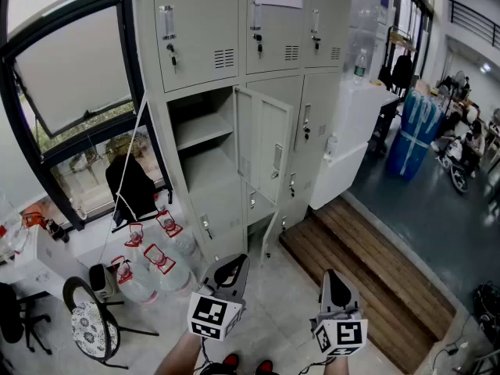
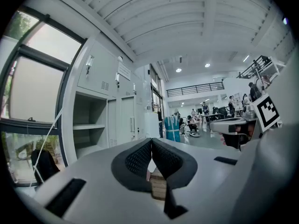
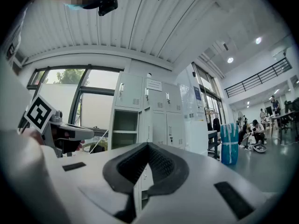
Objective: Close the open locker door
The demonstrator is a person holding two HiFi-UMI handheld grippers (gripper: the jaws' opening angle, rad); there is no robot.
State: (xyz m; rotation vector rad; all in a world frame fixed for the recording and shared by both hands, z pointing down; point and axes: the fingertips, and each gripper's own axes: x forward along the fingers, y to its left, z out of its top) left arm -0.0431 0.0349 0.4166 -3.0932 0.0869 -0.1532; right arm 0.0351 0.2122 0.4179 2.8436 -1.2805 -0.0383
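The grey-white locker bank (image 1: 234,69) stands ahead. Its middle-left compartment (image 1: 201,135) is open, with a shelf inside, and its door (image 1: 266,143) swings out toward me. In the left gripper view the open compartment (image 2: 88,129) is left of the door (image 2: 122,120). In the right gripper view the compartment (image 3: 125,129) shows just above the jaws. My left gripper (image 1: 232,262) and right gripper (image 1: 334,276) are held low, well short of the lockers. Both are shut with nothing in them, the pads meeting in the left gripper (image 2: 152,143) and the right gripper (image 3: 148,148).
Water jugs (image 1: 156,268) and a chair (image 1: 90,323) stand on the floor to the left below the window. A wooden platform (image 1: 375,272) lies right of the lockers, beside a white cabinet (image 1: 351,131). A blue wrapped bin (image 1: 418,135) and people are further right.
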